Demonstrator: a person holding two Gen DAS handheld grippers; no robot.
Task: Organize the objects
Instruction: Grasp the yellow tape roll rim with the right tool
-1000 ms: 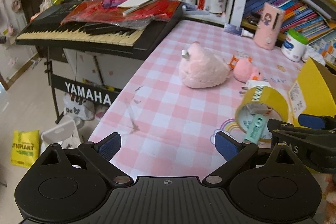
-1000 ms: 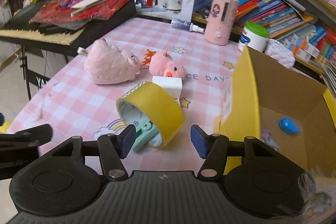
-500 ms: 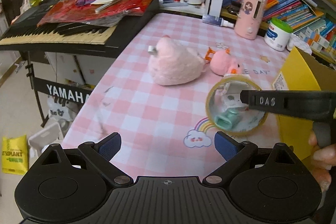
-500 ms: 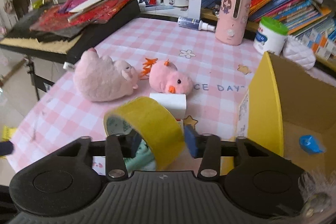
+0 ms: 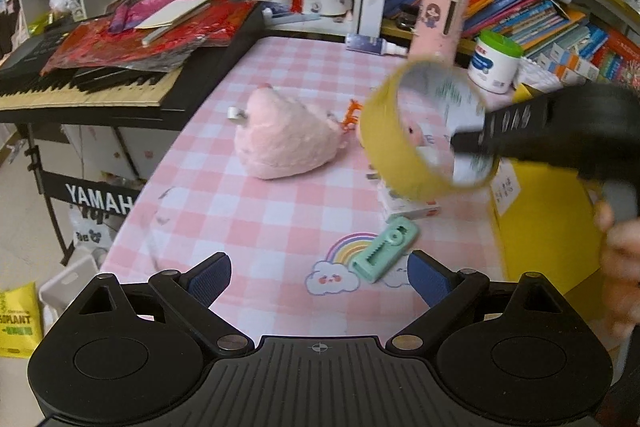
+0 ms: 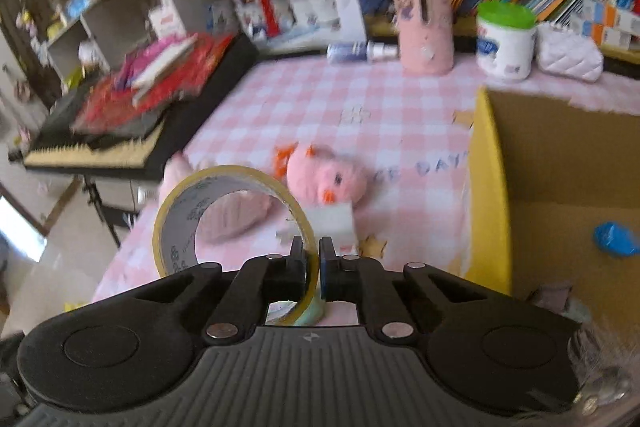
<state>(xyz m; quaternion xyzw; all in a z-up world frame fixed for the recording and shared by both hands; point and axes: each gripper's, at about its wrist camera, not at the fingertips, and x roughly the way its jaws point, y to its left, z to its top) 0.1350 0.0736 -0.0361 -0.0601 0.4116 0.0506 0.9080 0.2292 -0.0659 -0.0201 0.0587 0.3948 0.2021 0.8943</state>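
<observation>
My right gripper (image 6: 313, 259) is shut on the wall of a yellow tape roll (image 6: 188, 203) and holds it off the pink checked table (image 6: 320, 107). In the left wrist view the same roll (image 5: 384, 143) hangs in the air on the right gripper's black fingers (image 5: 512, 125). A mint green correction tape (image 5: 386, 243) lies on the cloth under it, beside a small white box (image 5: 404, 205). My left gripper (image 5: 320, 277) stands open and empty over the table's near edge. Behind lie a large pink plush (image 5: 280, 143) and a small pink chick plush (image 6: 332, 179).
An open cardboard box with a yellow wall (image 6: 490, 187) stands on the right, a blue item (image 6: 612, 239) inside. A keyboard (image 5: 100, 87) under red bags borders the table's left. A pink case (image 6: 424, 19), a green-lidded jar (image 6: 506, 43) and a spray bottle (image 6: 360, 51) stand at the back.
The right gripper closed on the tape roll's wall and lifted it off the table, uncovering the mint green correction tape. Both views shifted to the right.
</observation>
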